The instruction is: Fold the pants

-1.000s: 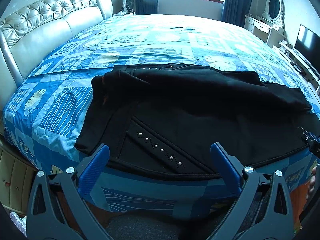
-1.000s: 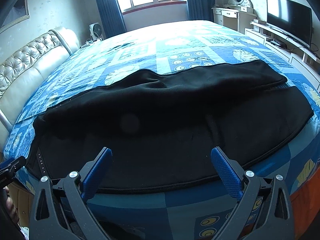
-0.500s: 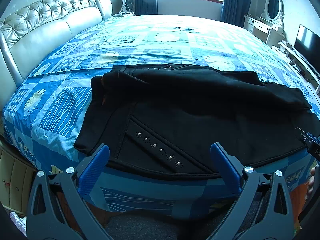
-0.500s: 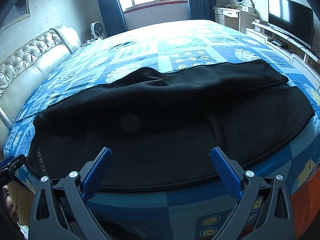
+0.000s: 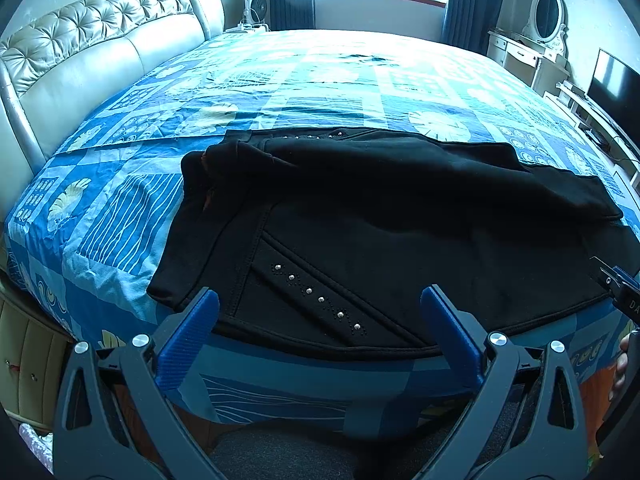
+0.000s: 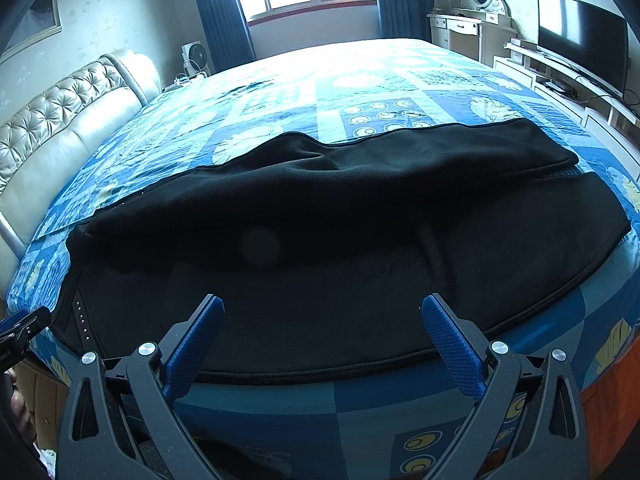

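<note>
black pants (image 5: 400, 216) lie lengthwise along the near edge of the bed (image 5: 320, 80), on the blue patterned quilt. waistband end toward the headboard (image 5: 100, 52) side, hems toward the tv (image 6: 580, 36) side. far leg is already laid over the near one, though offset; the lower leg shows past it along the near edge and at the hem end. a row of rhinestone studs (image 5: 320, 300) on the hip pocket faces up near the waistband.

left gripper (image 5: 320, 312): blue pads spread wide, nothing between them, poised just off the near edge over the pocket area. right gripper (image 6: 322, 320): also spread wide, empty, poised at the near edge over the mid-leg stretch.

change over the last second: almost none. both grippers have crept very slightly, cloth outline identical in both views. no contact made in that interval.

judgement: this reads as a pause between folds. the lengthwise fold looks done; the crosswise fold, hems to waistband, is not yet started. the next grasp probably needs the hem end, which sits to the right of both grippers.
</note>
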